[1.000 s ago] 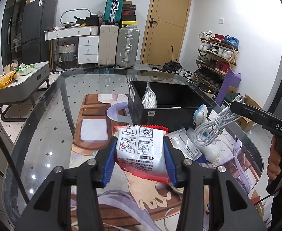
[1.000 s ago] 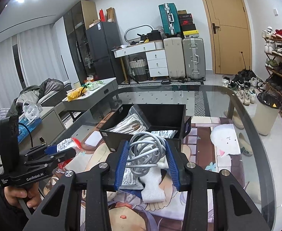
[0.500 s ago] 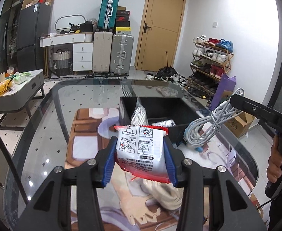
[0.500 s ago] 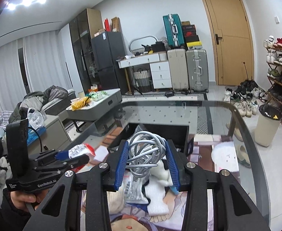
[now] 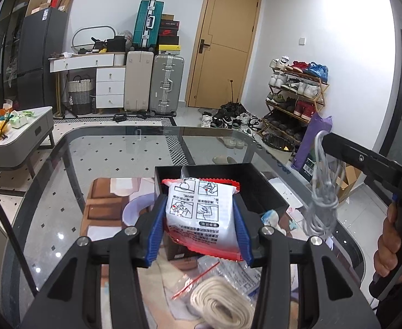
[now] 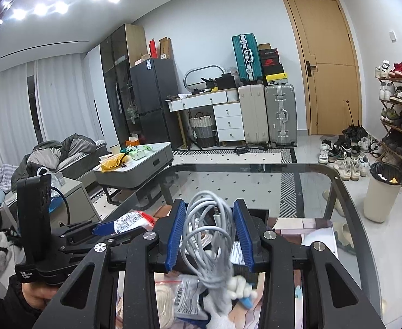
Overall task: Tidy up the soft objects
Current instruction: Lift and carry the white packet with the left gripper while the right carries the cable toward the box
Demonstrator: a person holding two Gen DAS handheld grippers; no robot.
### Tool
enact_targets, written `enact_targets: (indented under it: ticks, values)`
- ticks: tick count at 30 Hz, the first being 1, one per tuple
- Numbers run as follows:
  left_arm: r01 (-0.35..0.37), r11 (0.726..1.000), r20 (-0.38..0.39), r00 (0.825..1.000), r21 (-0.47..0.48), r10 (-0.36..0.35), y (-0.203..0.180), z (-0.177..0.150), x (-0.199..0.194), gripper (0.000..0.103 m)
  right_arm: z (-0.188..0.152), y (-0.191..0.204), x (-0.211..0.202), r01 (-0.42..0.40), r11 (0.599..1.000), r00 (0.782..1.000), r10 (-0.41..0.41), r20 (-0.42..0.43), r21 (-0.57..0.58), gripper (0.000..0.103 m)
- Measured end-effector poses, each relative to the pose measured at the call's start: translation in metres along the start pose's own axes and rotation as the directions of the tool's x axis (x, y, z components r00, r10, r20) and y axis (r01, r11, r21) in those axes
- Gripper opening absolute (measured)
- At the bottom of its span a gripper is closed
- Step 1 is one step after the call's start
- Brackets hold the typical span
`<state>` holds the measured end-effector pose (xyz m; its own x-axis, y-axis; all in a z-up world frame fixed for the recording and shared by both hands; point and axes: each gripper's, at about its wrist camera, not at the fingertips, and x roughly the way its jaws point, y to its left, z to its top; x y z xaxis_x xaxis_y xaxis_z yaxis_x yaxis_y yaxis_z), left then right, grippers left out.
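We see the left gripper (image 5: 199,215) grasping a white packet (image 5: 201,213) and the right gripper (image 6: 207,233) grasping a gray cable (image 6: 206,233) above the table (image 5: 113,150).

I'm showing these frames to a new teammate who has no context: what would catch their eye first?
Most likely the white packet with red edges, clamped in the left gripper right in the foreground, above the black bin on the glass table. Next, the bundle of grey cable pinched in the right gripper, loops dangling. Behind, the teal suitcase stacked by the wooden door stands out.
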<state>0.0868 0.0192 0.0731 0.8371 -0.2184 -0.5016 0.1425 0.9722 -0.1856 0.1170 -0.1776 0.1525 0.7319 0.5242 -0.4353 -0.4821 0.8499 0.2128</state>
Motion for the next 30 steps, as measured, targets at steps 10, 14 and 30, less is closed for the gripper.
enact_targets:
  ticks: [10, 14, 30]
  values:
    - [0.012, 1.0, -0.029, 0.999, 0.009, -0.012, -0.003, -0.001, 0.019, 0.045, -0.029, -0.023, 0.029, 0.041, 0.999, 0.982, -0.043, -0.183, -0.016, 0.027]
    - [0.019, 1.0, -0.037, 0.999, 0.005, -0.018, -0.001, -0.003, 0.022, 0.045, -0.061, -0.037, 0.029, 0.051, 0.998, 0.96, -0.058, -0.274, -0.034, 0.042]
    - [0.019, 1.0, -0.039, 0.999, -0.003, -0.019, 0.001, -0.006, 0.023, 0.045, -0.119, -0.048, 0.051, -0.077, 0.992, 0.893, 0.024, -0.449, -0.102, 0.056]
